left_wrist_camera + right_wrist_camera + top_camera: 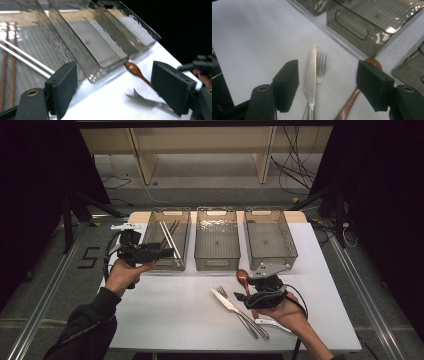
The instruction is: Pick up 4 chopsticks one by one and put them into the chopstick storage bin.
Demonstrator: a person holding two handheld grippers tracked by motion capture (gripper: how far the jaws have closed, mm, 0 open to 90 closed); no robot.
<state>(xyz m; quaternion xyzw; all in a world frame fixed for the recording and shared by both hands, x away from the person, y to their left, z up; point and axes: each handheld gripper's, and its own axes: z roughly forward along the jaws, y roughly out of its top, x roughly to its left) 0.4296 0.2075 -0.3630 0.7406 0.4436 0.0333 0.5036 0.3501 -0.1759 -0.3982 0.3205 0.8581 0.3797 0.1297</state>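
Note:
Three clear bins stand in a row at the table's back. The left bin (165, 265) holds silver chopsticks (170, 240) and brown chopsticks (173, 228); the silver pair (25, 61) also lies ahead in the left gripper view. My left gripper (161, 254) hovers at that bin's front wall, open, with nothing between its jaws (117, 90). My right gripper (242, 296) is open low over the table, with a knife (310, 80) and a fork (321, 65) lying between its jaws (328, 82). A brown wooden spoon (348, 105) lies just beside its right jaw.
The middle bin (216, 262) and right bin (291, 240) look bare inside. The knife (226, 301), fork (246, 318) and spoon (243, 275) lie at the front right, with a white-handled utensil (272, 323) under the right hand. White tabletop (170, 310) spreads at the front left.

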